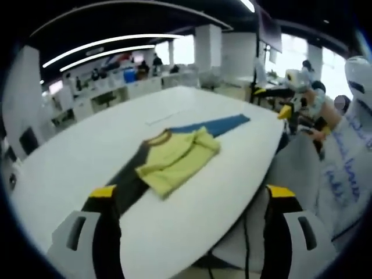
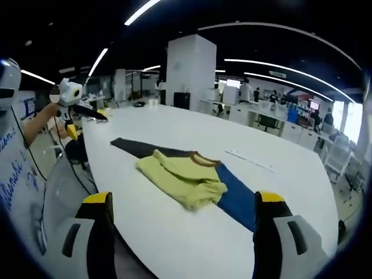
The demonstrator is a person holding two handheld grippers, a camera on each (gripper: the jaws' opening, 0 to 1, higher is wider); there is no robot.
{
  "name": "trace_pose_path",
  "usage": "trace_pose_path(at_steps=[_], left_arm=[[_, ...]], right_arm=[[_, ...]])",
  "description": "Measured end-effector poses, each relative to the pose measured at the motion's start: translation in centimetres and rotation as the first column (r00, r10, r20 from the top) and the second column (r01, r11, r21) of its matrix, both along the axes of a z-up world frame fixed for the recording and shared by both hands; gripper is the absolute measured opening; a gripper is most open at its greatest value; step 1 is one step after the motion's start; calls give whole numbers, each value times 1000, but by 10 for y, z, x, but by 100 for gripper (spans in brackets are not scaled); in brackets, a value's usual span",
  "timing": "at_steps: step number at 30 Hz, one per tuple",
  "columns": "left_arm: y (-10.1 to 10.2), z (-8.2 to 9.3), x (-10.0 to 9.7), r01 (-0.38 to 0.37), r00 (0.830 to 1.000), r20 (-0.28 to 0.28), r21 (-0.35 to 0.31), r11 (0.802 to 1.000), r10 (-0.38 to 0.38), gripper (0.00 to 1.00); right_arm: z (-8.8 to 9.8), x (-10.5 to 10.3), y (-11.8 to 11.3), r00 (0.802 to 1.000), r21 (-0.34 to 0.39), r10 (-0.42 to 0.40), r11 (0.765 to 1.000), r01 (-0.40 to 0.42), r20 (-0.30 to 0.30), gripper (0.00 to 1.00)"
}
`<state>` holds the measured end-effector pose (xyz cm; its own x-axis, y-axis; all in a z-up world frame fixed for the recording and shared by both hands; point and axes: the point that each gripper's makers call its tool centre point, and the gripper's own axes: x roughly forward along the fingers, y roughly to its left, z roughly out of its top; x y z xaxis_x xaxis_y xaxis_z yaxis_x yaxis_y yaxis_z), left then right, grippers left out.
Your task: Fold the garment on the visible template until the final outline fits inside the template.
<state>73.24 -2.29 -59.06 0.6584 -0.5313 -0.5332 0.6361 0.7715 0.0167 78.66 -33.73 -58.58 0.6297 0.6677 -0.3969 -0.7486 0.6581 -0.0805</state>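
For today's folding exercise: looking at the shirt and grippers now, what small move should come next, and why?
Probably bring both grippers down to the shirt. It lies folded and bunched on the strip template, its yellow edges seeming to overhang the strip, while the left gripper and right gripper are open, holding nothing, short of it.

Blue handwriting is showing on a white sheet-like surface (image 1: 343, 168) at the right edge of the left gripper view; strokes are running in a few slanted lines, but no word is coming out legible. The same kind of blue script is showing on the white surface (image 2: 14, 168) at the left edge of the right gripper view, equally unreadable. Distant screens (image 2: 314, 106) in the office background are glowing, their content too small to read. No other label, brand, number or sign is reading clearly.
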Motion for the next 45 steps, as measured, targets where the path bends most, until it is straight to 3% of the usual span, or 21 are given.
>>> trace_pose_path(at_steps=[7,16,23,45], left_arm=[[-2,-6,-7,-7,1000,-22,-12,1000,6,99],[-4,-2,-7,-36,999,-16,-75,997,35,99],[-2,-3,-5,-41,999,-15,-71,997,40,99],[7,-4,6,-88,996,-9,-106,990,88,86]], right_arm=[[-11,-9,3,999,19,3,1000,-2,-44,100],[-11,-12,4,999,45,-2,999,5,-51,100],[-14,-9,3,998,32,-6,999,8,-56,100],[-15,1,7,998,8,6,1000,-5,-56,100]])
